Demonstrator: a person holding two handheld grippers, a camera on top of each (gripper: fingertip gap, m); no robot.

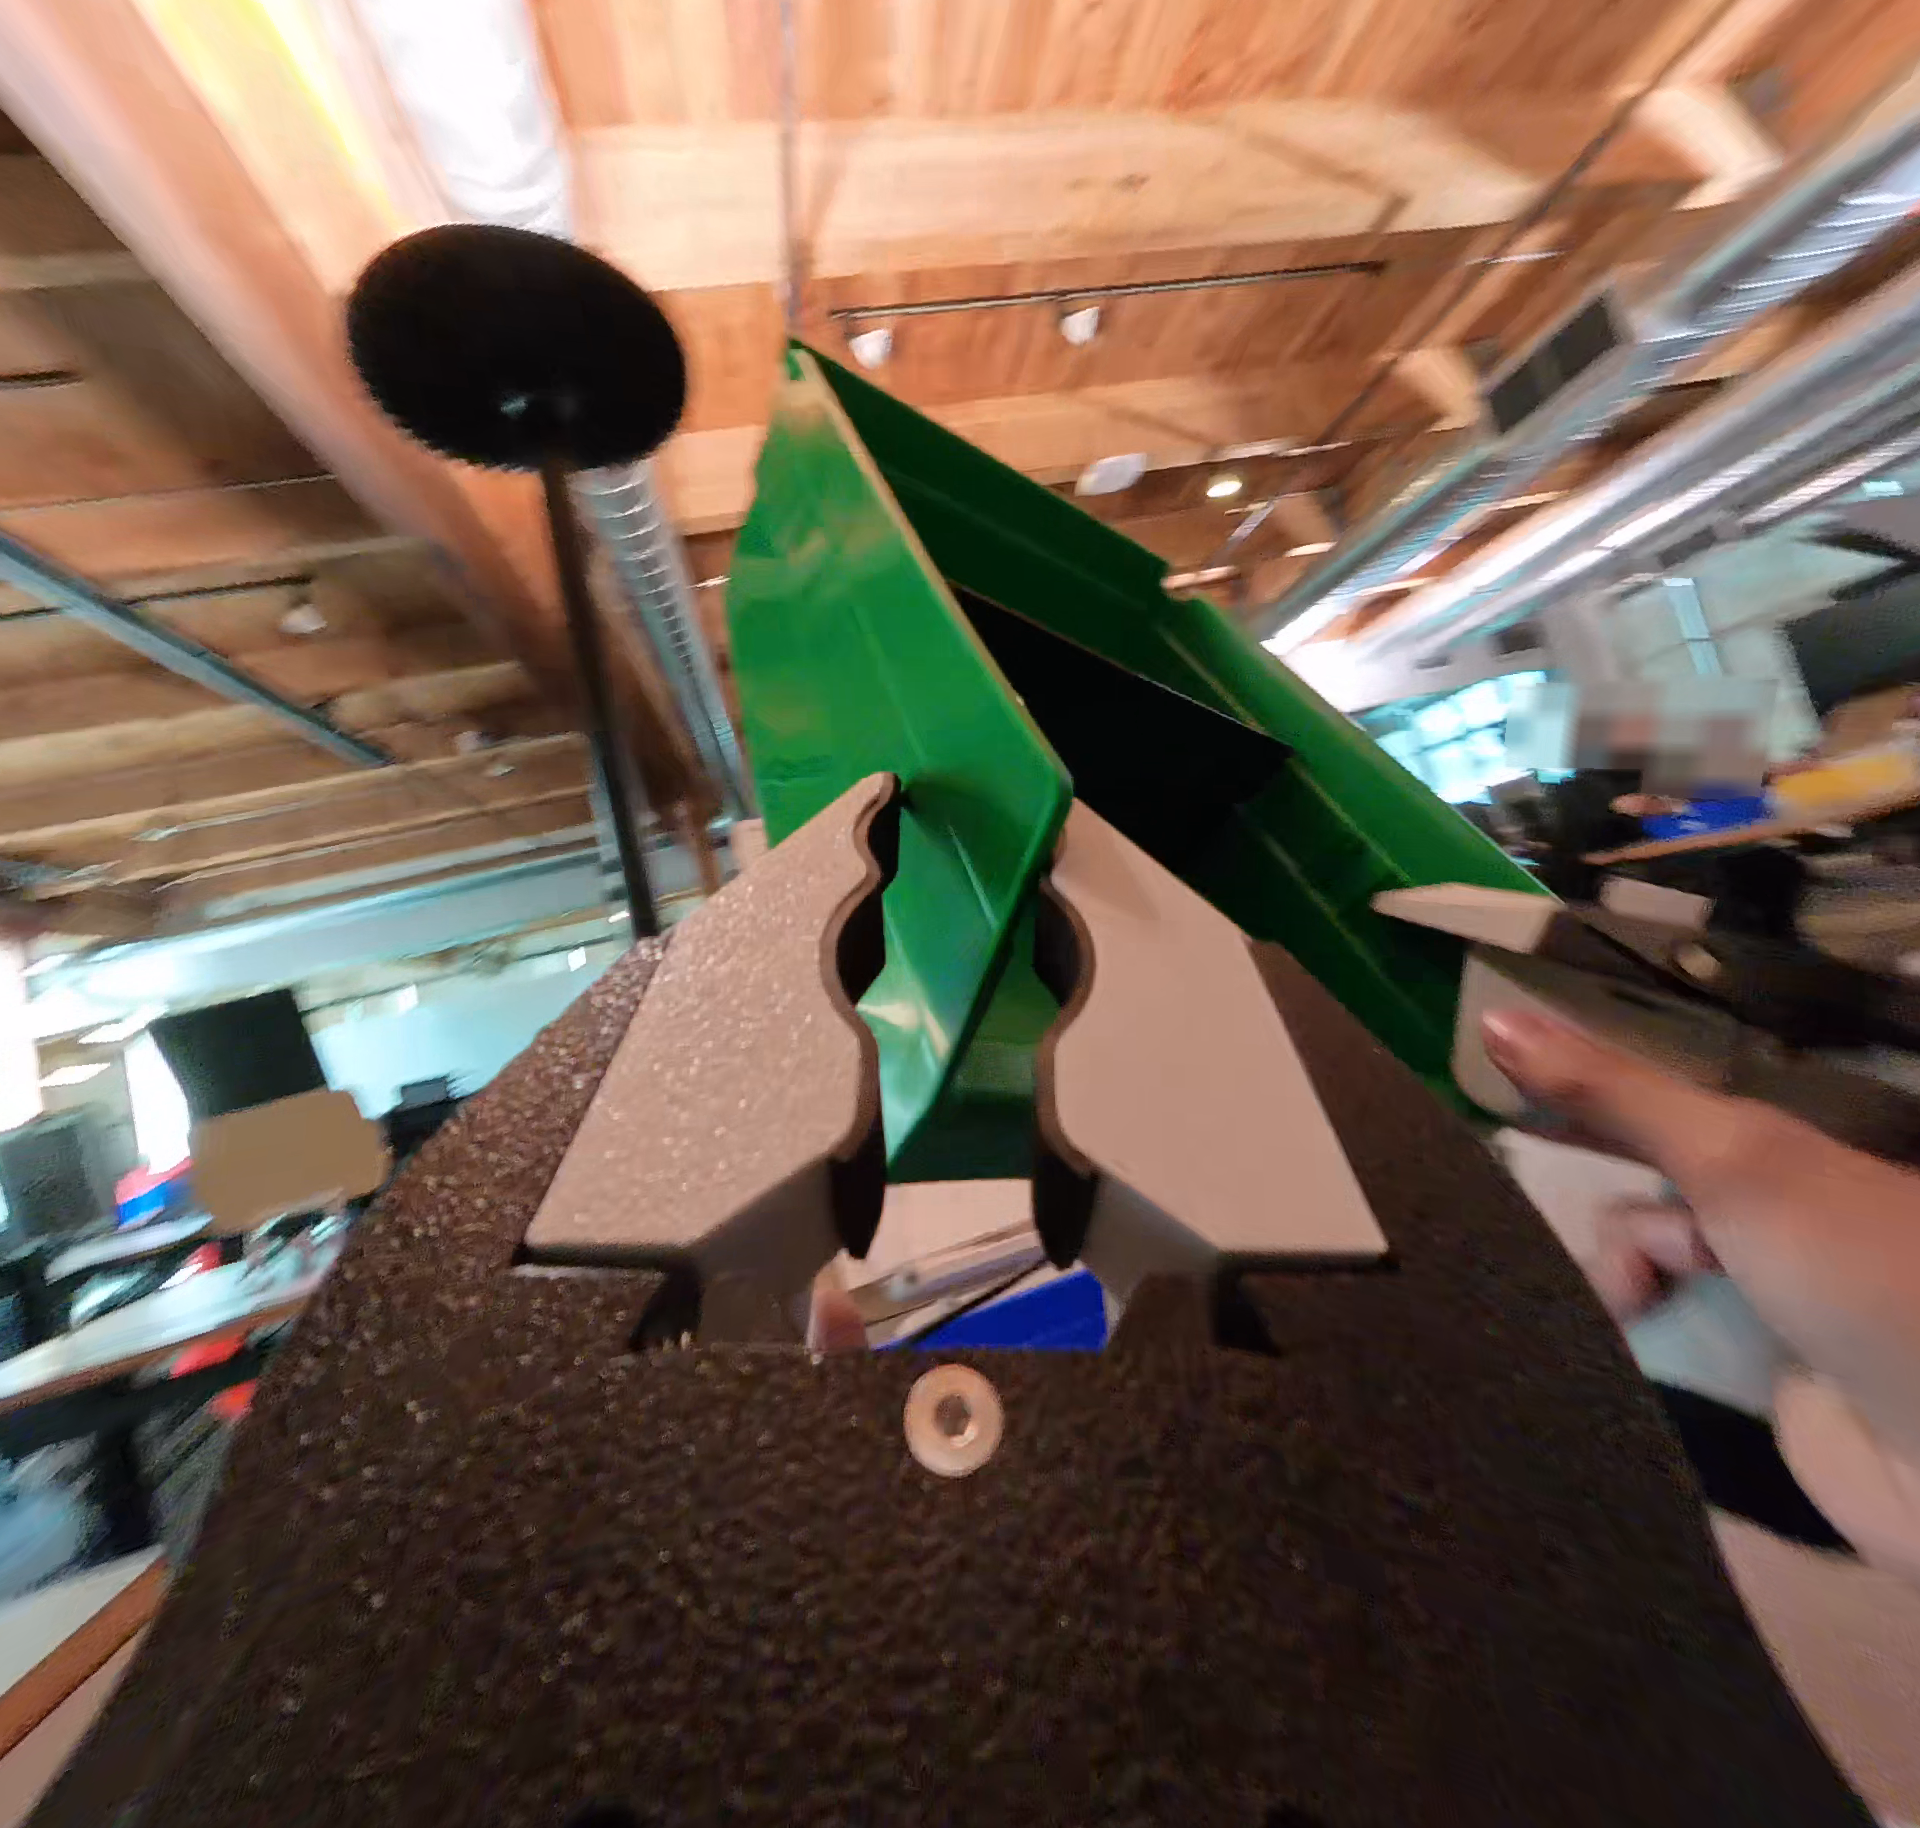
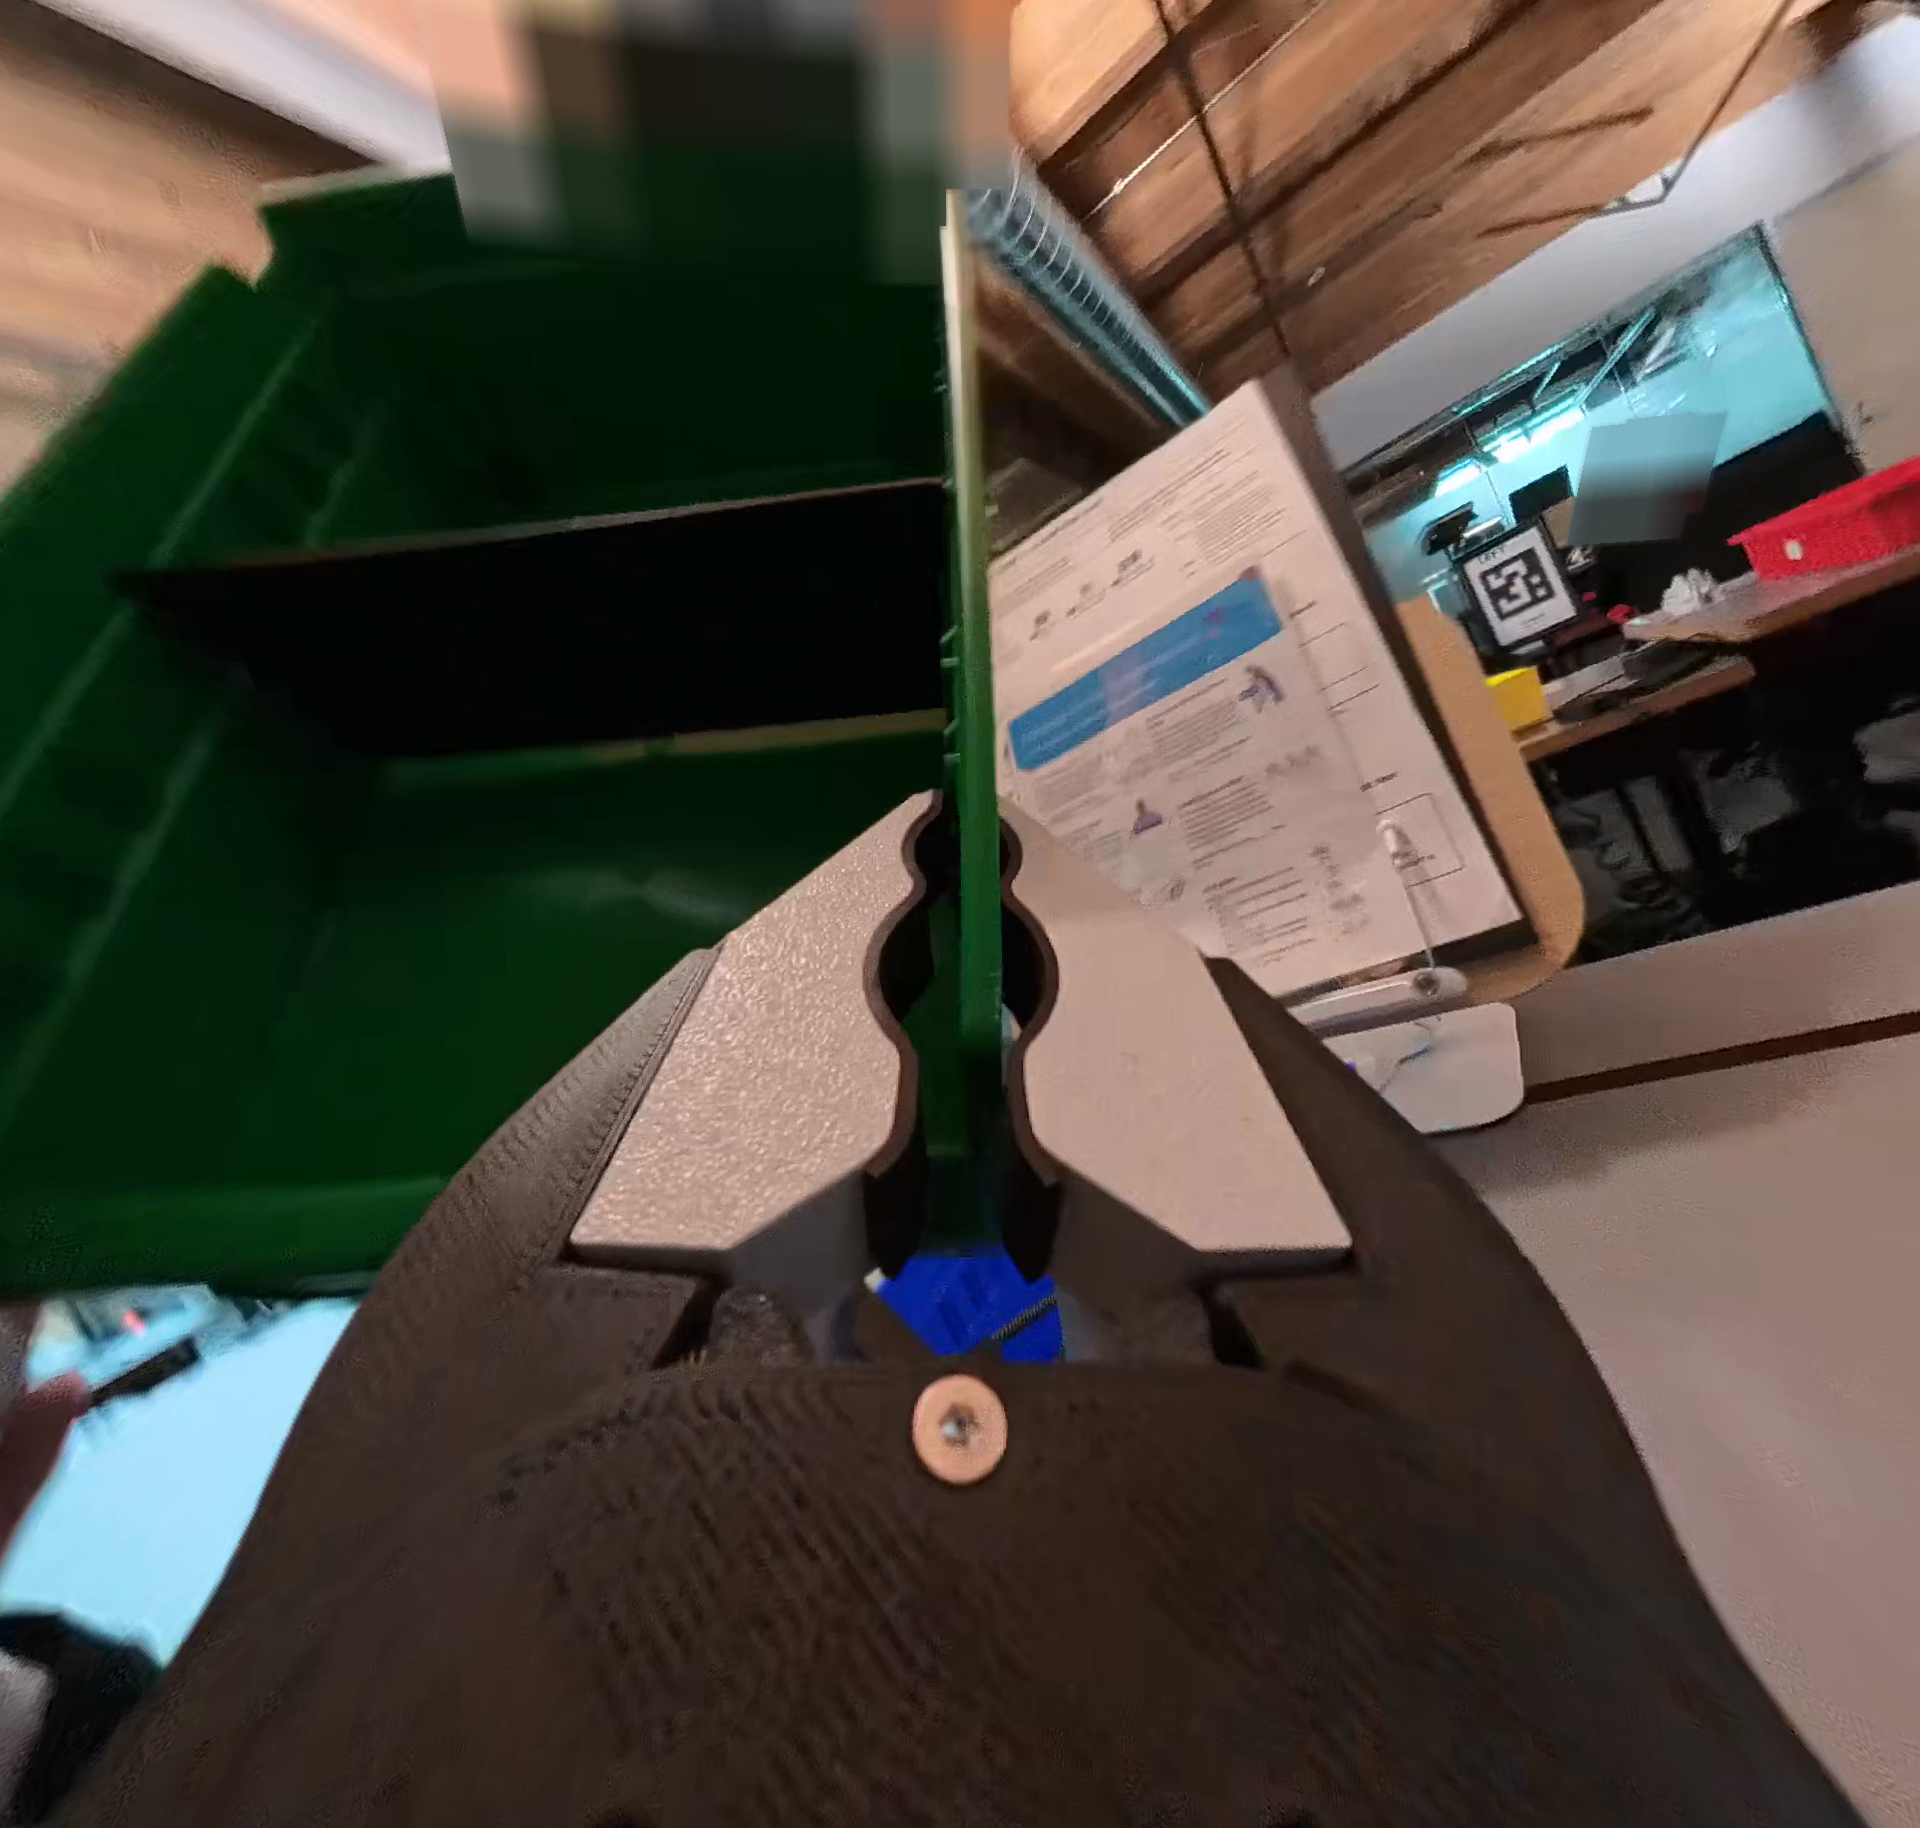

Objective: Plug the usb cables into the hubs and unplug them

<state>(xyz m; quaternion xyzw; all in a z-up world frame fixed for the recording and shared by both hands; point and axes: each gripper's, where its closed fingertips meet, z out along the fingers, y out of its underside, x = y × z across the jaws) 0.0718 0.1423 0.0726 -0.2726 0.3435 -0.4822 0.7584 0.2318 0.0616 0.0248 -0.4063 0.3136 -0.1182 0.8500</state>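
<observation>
No usb cable or hub shows in either view. A green plastic bin (image 1: 904,698) with a black divider (image 1: 1112,718) inside is held up in the air, tilted toward the ceiling. My left gripper (image 1: 971,843) is shut on one wall of the bin. The right gripper also shows in the left wrist view (image 1: 1496,921), on the bin's far side, with a hand (image 1: 1683,1155) behind it. In the right wrist view my right gripper (image 2: 971,822) is shut on the bin's thin side wall (image 2: 977,635). The bin's dark green inside (image 2: 416,947) and the black divider (image 2: 571,615) fill the left of that view.
A black pole with a round fuzzy top (image 1: 514,365) stands at the left of the bin. An upright board with a printed sheet (image 2: 1195,698) on a white base (image 2: 1455,1061) stands on the grey table (image 2: 1714,1259). A red bin (image 2: 1849,521) sits on a far desk.
</observation>
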